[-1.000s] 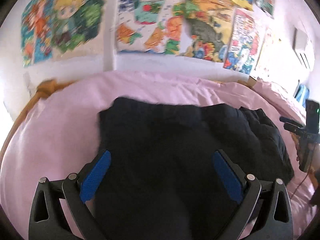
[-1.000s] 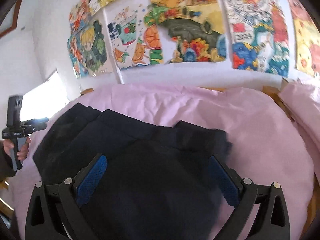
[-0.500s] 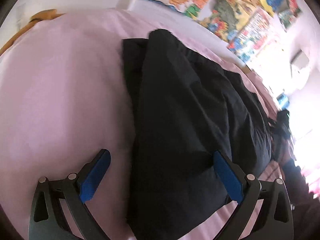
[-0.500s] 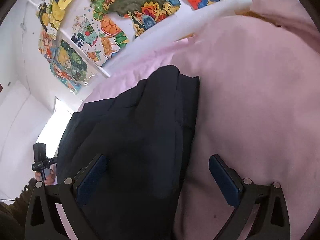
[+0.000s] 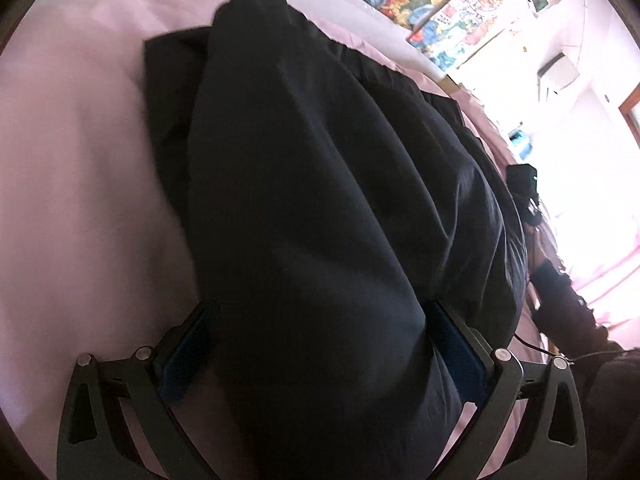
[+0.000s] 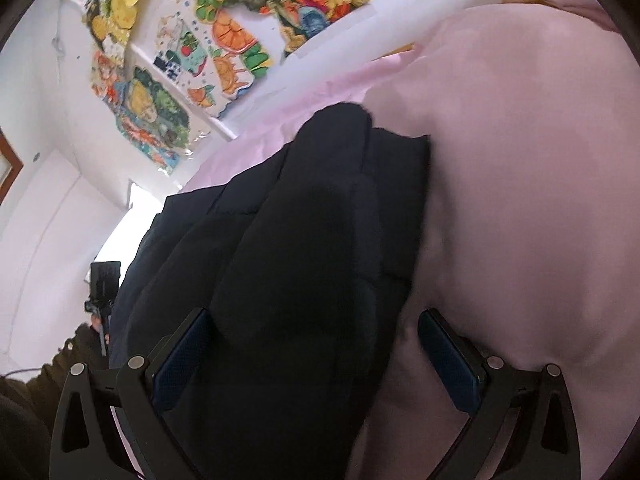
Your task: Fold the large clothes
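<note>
A dark garment (image 5: 320, 208) is spread in folds over the pink bedsheet (image 5: 72, 184). The left gripper (image 5: 320, 356) and right gripper (image 6: 316, 356) are held spread wide, with fabric lying between the fingers, nothing pinched.

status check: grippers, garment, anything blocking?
Left gripper open, straddling the dark garment. Right gripper open over the garment's edge. Garment bunched lengthwise on the pink bedsheet. Nothing in the way.

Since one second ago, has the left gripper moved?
Yes. The left gripper has tipped down and swung left: the colourful wall posters slid to the upper right, and the dark padded garment fills its view.
</note>
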The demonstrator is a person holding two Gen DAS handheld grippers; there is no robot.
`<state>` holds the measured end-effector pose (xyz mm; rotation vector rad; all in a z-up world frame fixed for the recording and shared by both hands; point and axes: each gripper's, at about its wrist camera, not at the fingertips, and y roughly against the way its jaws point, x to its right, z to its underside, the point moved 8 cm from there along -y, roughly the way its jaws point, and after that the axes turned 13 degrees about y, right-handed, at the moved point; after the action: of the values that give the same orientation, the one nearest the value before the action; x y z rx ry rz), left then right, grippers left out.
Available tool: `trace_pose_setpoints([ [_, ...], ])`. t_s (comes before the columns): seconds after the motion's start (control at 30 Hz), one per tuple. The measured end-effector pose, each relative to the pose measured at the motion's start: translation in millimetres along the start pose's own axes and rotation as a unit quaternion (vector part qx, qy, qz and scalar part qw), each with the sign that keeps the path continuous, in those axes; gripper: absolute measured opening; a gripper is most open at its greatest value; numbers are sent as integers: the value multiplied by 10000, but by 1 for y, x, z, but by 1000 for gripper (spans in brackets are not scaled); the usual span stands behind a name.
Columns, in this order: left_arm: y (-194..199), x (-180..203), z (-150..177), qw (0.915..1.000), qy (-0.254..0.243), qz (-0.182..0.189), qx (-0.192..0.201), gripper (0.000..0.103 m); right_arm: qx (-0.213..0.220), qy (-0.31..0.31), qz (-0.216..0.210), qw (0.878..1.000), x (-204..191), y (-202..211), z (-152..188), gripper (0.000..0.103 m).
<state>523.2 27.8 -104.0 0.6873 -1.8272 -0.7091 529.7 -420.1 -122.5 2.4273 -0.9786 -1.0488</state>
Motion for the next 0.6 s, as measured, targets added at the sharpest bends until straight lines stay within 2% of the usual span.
trace_pose_setpoints([
  [0.13, -10, -1, -5, 9997, -58, 141, -187, 102, -159, 126, -108, 9997, -6, -14, 1, 103],
  [0.6, 0, -13, 9, 9992, -115, 327, -183, 102, -133, -134, -314, 9993, 3, -15, 8, 103],
])
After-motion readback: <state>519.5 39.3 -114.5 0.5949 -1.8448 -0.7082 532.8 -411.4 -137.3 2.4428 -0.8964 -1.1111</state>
